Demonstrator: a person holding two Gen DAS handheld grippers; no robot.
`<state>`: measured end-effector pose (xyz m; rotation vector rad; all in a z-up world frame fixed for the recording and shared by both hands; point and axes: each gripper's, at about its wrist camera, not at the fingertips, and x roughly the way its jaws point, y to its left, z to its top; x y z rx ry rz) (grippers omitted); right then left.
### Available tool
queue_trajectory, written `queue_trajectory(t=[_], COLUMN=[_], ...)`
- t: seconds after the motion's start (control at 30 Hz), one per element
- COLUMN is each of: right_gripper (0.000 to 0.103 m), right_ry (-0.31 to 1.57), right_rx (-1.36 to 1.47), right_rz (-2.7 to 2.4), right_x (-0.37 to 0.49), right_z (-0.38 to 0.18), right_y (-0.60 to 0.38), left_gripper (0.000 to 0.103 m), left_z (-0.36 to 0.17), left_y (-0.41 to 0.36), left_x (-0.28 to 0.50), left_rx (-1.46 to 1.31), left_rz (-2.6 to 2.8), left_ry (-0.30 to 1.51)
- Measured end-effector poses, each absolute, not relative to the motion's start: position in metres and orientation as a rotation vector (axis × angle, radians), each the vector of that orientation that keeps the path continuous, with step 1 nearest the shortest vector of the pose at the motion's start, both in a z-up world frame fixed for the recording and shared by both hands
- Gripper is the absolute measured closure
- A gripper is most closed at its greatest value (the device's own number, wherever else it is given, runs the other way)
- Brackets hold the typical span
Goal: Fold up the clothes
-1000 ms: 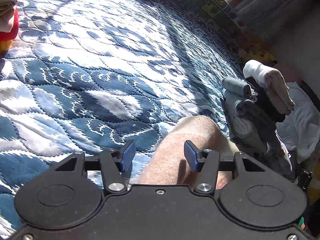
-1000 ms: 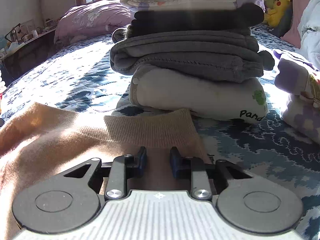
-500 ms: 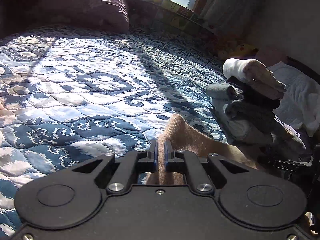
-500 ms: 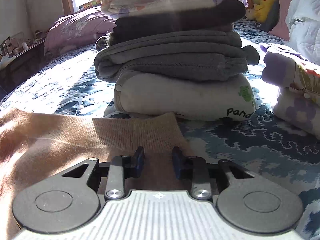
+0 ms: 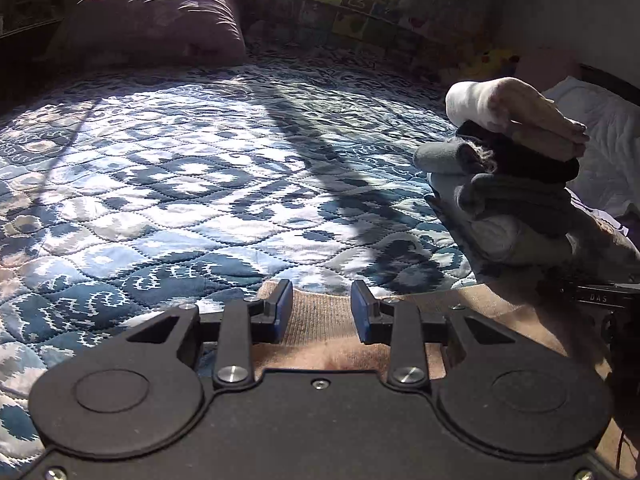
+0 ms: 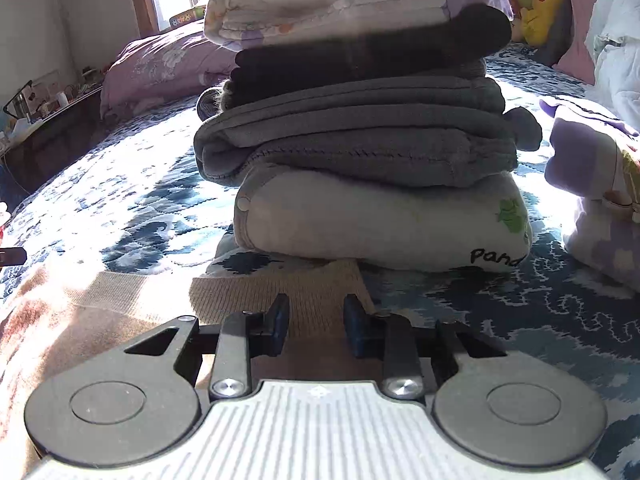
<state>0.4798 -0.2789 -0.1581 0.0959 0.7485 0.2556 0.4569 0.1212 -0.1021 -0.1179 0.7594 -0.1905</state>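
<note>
A tan ribbed-knit sweater (image 5: 320, 316) lies flat on the blue-and-white quilted bedspread (image 5: 192, 184), its ribbed hem turned toward the far side. The left gripper (image 5: 321, 311) sits low over this hem with its blue-padded fingers (image 5: 283, 307) apart, the knit showing between them and not pinched. In the right wrist view the right gripper (image 6: 316, 320) rests over the same sweater (image 6: 280, 292) near its right hem corner, its dark fingers (image 6: 278, 322) likewise spread with the fabric lying loose between them. Just beyond the hem stands a stack of folded clothes (image 6: 360, 140): a pale grey garment at the bottom, grey and black pieces above, a white printed one on top. A purple floral pillow (image 6: 160, 64) lies at the far left, a yellow plush toy (image 6: 540, 12) at the far right.
</note>
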Motion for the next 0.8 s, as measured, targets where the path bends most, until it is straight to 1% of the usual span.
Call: queue_trajectory(t=[0.03,0.07,0.1,0.17,0.2,0.23,0.27,0.37,0.4,0.47,0.57,0.6,0.73,0.77,0.8], right_gripper=[0.074,0.074,0.074,0.076,0.074,0.072,0.072,0.072,0.072,0.072,0.067,0.063,0.063,0.062,0.061], right_ry=[0.750,0.751,0.754,0.746,0.728,0.710,0.697,0.658,0.647,0.638,0.610,0.601,0.560,0.599,0.642], right_rx=[0.082,0.068,0.053,0.042,0.053,0.068,0.112,0.158,0.164,0.150,0.132,0.135,0.046,0.003,-0.030], right_rz=[0.255,0.254,0.253,0.245,0.245,0.245,0.258,0.289,0.307,0.353,0.382,0.400,0.397,0.358,0.320], right_x=[0.481,0.483,0.485,0.478,0.472,0.465,0.454,0.408,0.387,0.347,0.280,0.256,0.170,0.157,0.148], right_z=[-0.159,-0.160,-0.160,-0.146,-0.138,-0.130,-0.122,-0.104,-0.100,-0.096,-0.092,-0.093,-0.109,-0.121,-0.135], right_y=[-0.277,-0.276,-0.274,-0.275,-0.277,-0.280,-0.288,-0.302,-0.303,-0.298,-0.284,-0.279,-0.251,-0.245,-0.242], left_gripper=[0.069,0.072,0.071,0.073,0.074,0.069,0.066,0.062,0.060,0.059,0.057,0.057,0.053,0.052,0.048], left_z=[-0.116,-0.127,-0.130,-0.119,-0.113,-0.105,-0.096,-0.080,-0.076,-0.074,-0.073,-0.073,-0.082,-0.089,-0.101], left_y=[0.119,0.118,0.121,0.131,0.135,0.138,0.142,0.152,0.153,0.149,0.126,0.117,0.066,0.052,0.040], left_x=[0.470,0.478,0.475,0.471,0.465,0.453,0.438,0.379,0.359,0.317,0.261,0.243,0.181,0.167,0.157], left_rx=[-0.094,-0.080,-0.099,-0.169,-0.195,-0.199,-0.208,-0.242,-0.252,-0.277,-0.326,-0.342,-0.327,-0.305,-0.273], left_rz=[-0.144,-0.119,-0.131,-0.107,-0.096,-0.087,-0.083,-0.098,-0.100,-0.102,-0.139,-0.154,-0.241,-0.264,-0.284], left_ry=[0.832,0.863,0.824,0.837,0.829,0.787,0.752,0.702,0.689,0.674,0.667,0.668,0.675,0.678,0.695])
